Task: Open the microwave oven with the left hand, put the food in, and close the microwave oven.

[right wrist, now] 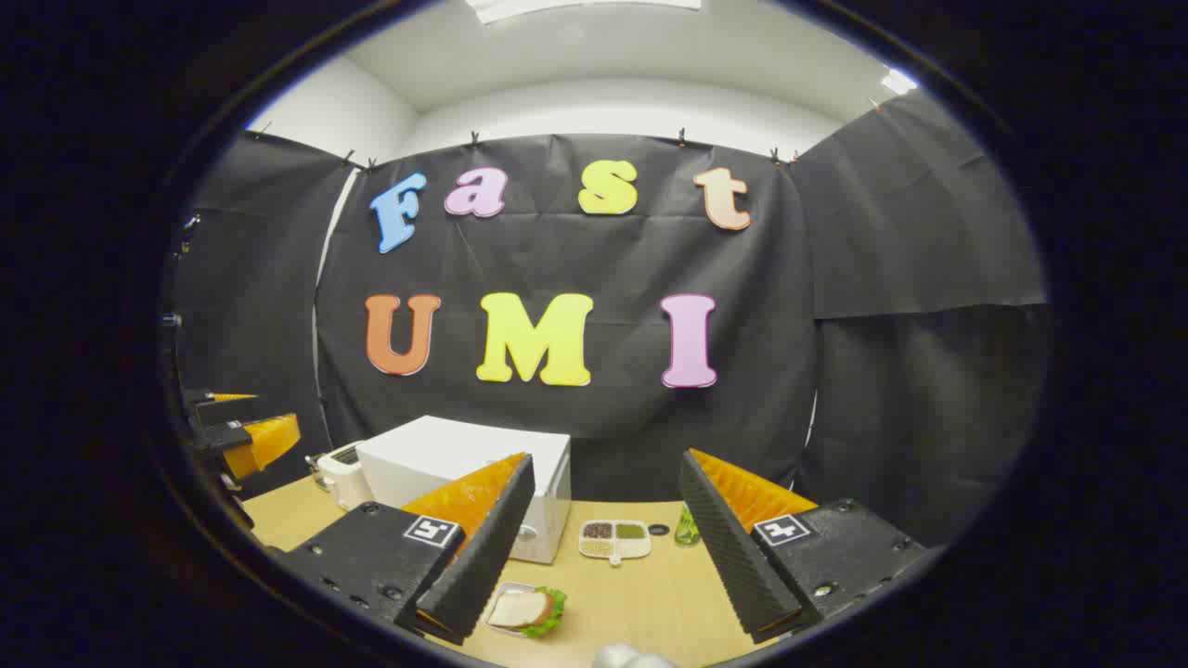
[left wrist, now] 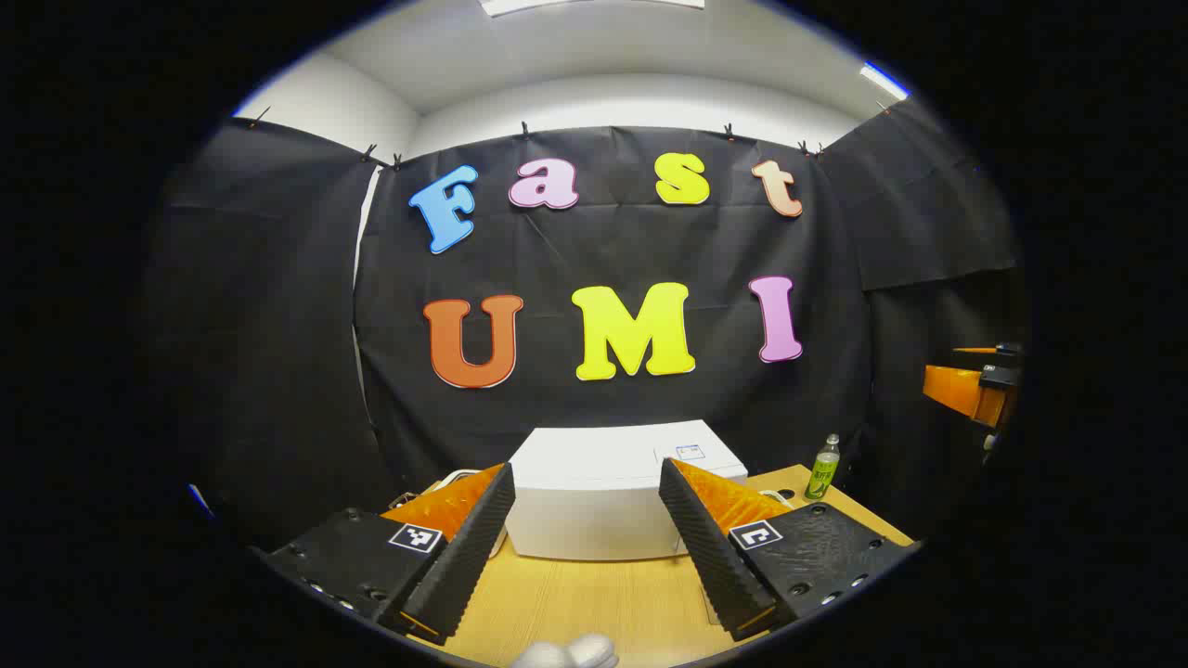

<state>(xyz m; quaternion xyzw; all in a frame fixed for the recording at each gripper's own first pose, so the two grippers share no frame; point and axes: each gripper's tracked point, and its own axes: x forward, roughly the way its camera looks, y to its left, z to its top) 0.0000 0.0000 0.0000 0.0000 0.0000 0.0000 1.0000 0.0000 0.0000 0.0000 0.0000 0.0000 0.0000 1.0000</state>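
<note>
A white microwave oven (left wrist: 594, 496) stands on the wooden table (left wrist: 594, 603), its door closed, straight ahead between my left gripper's fingers. My left gripper (left wrist: 585, 566) is open and empty, held above the table short of the oven. In the right gripper view the microwave oven (right wrist: 464, 473) sits to the left, and a small tray with a sandwich on lettuce (right wrist: 522, 610) lies near the table's front. My right gripper (right wrist: 603, 566) is open, empty, above and just right of that food. The other gripper (right wrist: 246, 436) shows at the far left.
A green drink bottle (left wrist: 821, 468) stands right of the oven, near the wall. A white divided dish of seasonings (right wrist: 614, 538) lies mid-table with a bottle (right wrist: 687, 527) beside it. A small white appliance (right wrist: 342, 475) sits left of the oven. The other gripper (left wrist: 974, 385) hangs at right.
</note>
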